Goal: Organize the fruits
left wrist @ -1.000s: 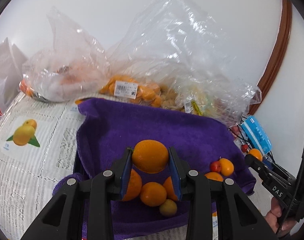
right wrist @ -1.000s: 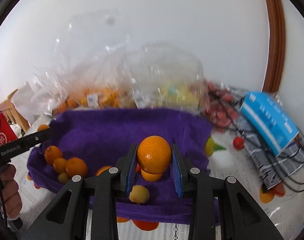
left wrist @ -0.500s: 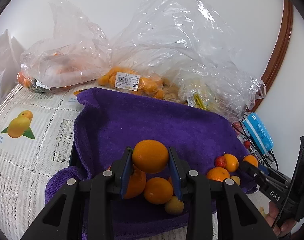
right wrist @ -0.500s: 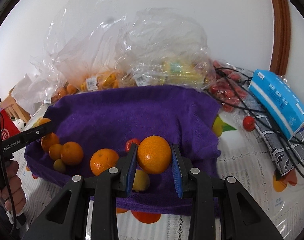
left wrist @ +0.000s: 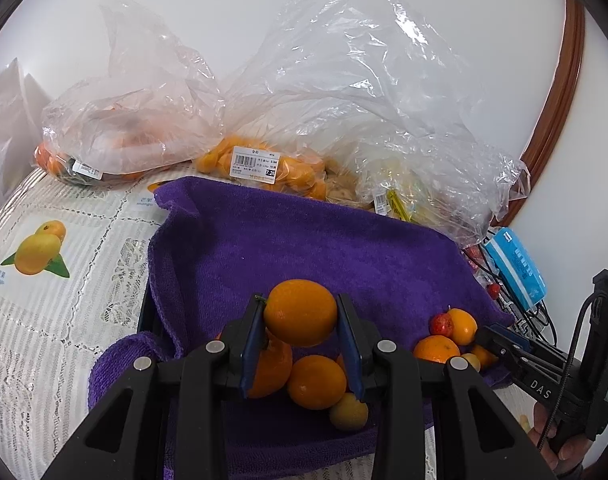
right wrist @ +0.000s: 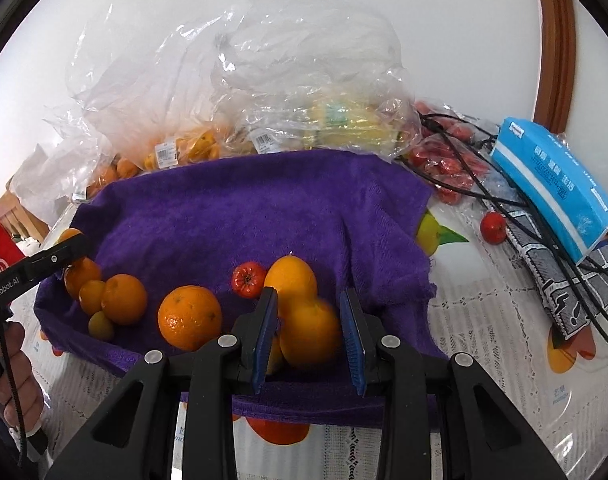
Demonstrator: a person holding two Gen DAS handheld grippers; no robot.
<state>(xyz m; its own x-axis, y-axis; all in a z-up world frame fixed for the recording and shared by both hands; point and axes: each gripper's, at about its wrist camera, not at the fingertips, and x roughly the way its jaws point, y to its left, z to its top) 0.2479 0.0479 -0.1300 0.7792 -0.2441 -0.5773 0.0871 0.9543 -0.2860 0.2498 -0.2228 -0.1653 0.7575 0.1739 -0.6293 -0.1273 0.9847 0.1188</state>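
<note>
Since half a second ago, our right tool [right wrist: 310, 338] is letting go: its orange [right wrist: 310, 330] is now lying blurred between spread pads on the purple towel [right wrist: 239, 216], touching another orange [right wrist: 291, 278]. Our left tool [left wrist: 299, 338] is gripping an orange [left wrist: 299, 312] above the towel's [left wrist: 304, 248] near-left fruit cluster. Plastic bags [left wrist: 344, 112] are crowding the worktop [left wrist: 63, 280] behind the towel.

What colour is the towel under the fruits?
Purple; the towel shows best in the right wrist view.
</note>
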